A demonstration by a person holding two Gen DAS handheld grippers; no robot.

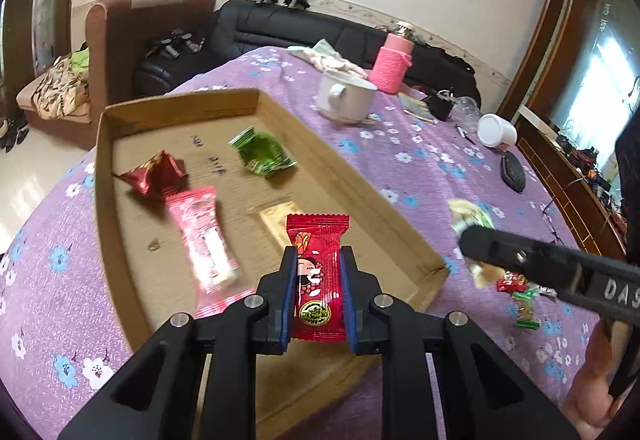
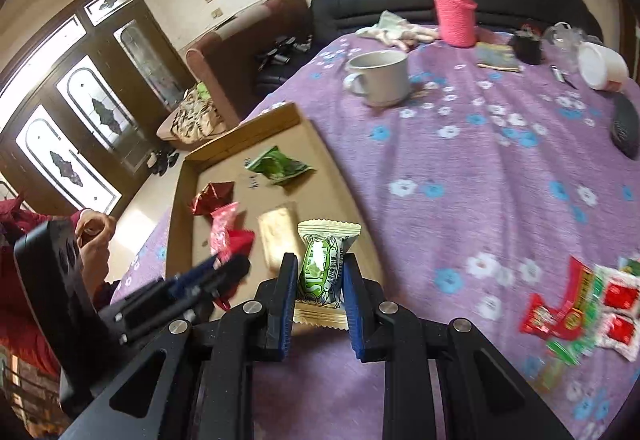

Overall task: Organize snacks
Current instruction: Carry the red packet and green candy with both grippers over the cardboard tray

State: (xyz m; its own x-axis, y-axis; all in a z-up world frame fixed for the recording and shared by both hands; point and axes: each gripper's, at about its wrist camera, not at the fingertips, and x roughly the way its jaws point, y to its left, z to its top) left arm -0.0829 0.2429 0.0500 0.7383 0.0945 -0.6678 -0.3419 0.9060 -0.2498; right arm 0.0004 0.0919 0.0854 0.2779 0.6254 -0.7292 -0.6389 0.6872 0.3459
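Note:
My left gripper [image 1: 318,260] is shut on a red snack packet [image 1: 318,272] and holds it over the near end of the cardboard tray [image 1: 360,191]. In the tray lie a dark red packet [image 1: 154,175], a pink packet [image 1: 204,236], a green packet [image 1: 262,153] and a beige packet [image 1: 276,217]. My right gripper [image 2: 320,266] is shut on a cream and green packet [image 2: 324,268] just right of the tray's [image 2: 256,127] near edge. It shows in the left wrist view [image 1: 468,236] too. The left gripper shows in the right wrist view [image 2: 228,266].
A heap of loose red and green snacks [image 2: 580,316] lies on the purple flowered cloth [image 2: 480,179] at the right. A white mug [image 2: 380,77], a pink bottle [image 2: 454,11], a white cup on its side [image 2: 602,65] and a dark object [image 2: 626,125] stand further back.

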